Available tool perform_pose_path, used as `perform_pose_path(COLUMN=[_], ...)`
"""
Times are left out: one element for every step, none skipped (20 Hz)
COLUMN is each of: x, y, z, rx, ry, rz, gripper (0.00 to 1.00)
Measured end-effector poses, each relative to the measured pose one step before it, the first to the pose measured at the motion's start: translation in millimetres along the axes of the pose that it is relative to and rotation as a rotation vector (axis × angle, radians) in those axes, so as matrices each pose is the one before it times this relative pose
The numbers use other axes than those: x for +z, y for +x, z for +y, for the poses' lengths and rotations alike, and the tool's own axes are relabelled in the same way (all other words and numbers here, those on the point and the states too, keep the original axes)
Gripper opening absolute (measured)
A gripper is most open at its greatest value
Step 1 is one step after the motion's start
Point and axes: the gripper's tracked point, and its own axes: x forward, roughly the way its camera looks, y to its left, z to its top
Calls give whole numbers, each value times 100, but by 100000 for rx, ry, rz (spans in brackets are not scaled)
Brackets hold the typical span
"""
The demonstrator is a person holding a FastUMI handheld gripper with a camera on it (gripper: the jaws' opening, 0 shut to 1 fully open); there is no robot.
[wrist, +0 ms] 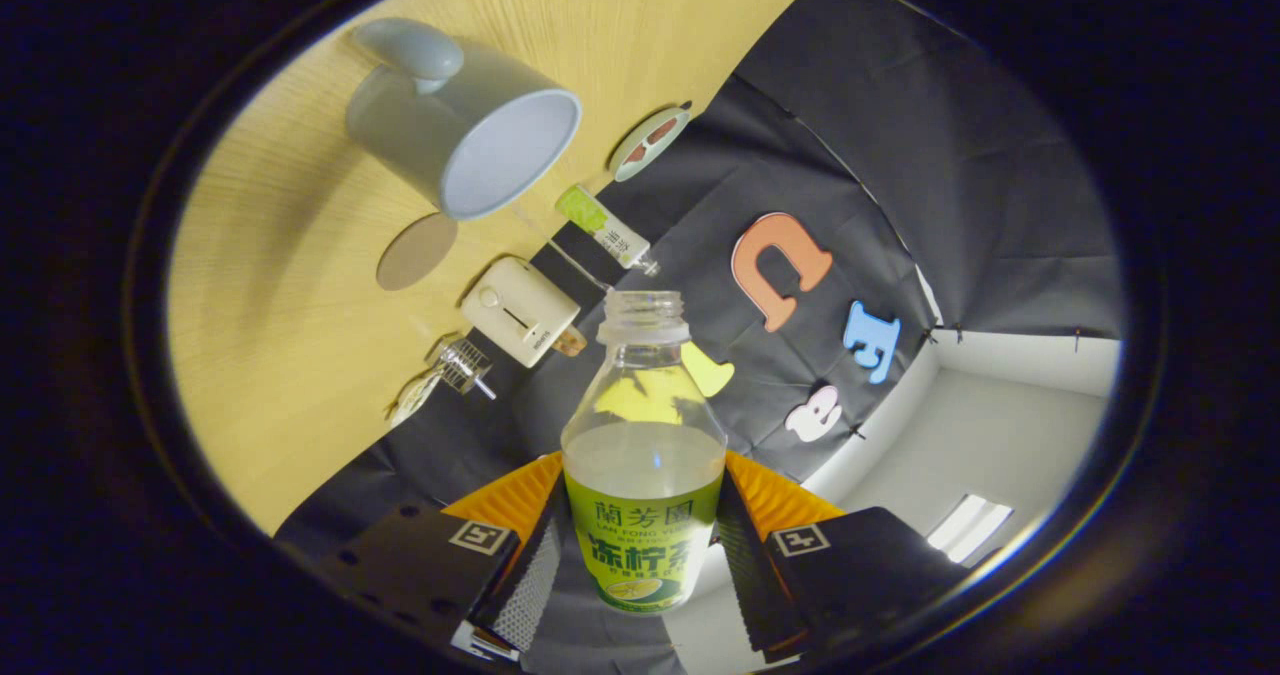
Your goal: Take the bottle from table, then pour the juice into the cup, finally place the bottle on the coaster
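Claw (642, 545) fingers press on both sides of the bottle (643, 475), closed to its width and holding it at the green label. Its cap is off, and pale juice fills it to about the shoulder. The whole view is tilted. Beyond the bottle's open mouth stands the grey cup (465, 115) on the wooden tabletop (280, 335), with the round brown coaster (416, 251) just beside it and a small white toaster (520, 311) nearer the bottle.

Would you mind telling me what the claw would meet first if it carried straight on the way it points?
Probably the booth's black cloth wall. The claw, shut on the bottle, points past its open neck at the cloth; the cup lies off to one side. Depth is unclear.
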Motion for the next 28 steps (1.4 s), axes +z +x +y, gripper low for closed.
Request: perform_pose_path(x=[-31, -74, 184, 75, -4, -6, 6, -107, 0, 7, 38, -36, 52, 42, -70, -38, 7, 7, -205, -126, -43, -178, -157, -264, 102, 122, -26, 98], y=[70, -126, -77, 85, 9, -42, -5, -5, -48, -16, 36, 40, 85, 23, 122, 80, 124, 131, 14, 75, 118, 113, -7, 104, -1, 87, -60, -135], z=[165, 78, 60, -109, -103, -53, 113, 170, 109, -41, 28, 159, 71, 125, 298, 250, 104, -96, -42, 125, 157, -214, -229, 53, 153, 269, 407, 26], rx=[240, -83, 22, -156, -249, 140, 469, 787, 191, -62, 319, 392, 124, 538, 521, 706, 142, 289, 424, 941, 1063, -379, -386, 777, 929, 1847, 2269, 1409], ry=[-319, -348, -424, -384, -740, -920, -366, 194, -158, -464, 259, 652, 753, 1387, 1683, 2235, 2483, 2947, 3697, 4632, 6337, 5466, 4822, 5504, 6968, 7985, 8116, 8094], rz=[242, -281, -226, -420, 59, 42, 85, 646, 462, 263, -51, -1, -162, -179, 526, 77, 114, 221, 647, 194, 294, 722, 927, 894, -54, -220, 436, -144], gripper=[80, 80, 80, 80, 80, 80, 80, 80, 80, 80, 80, 80, 80, 80, 80, 80, 80, 80, 80, 80, 80, 80, 80, 80, 80, 80, 80, 80])
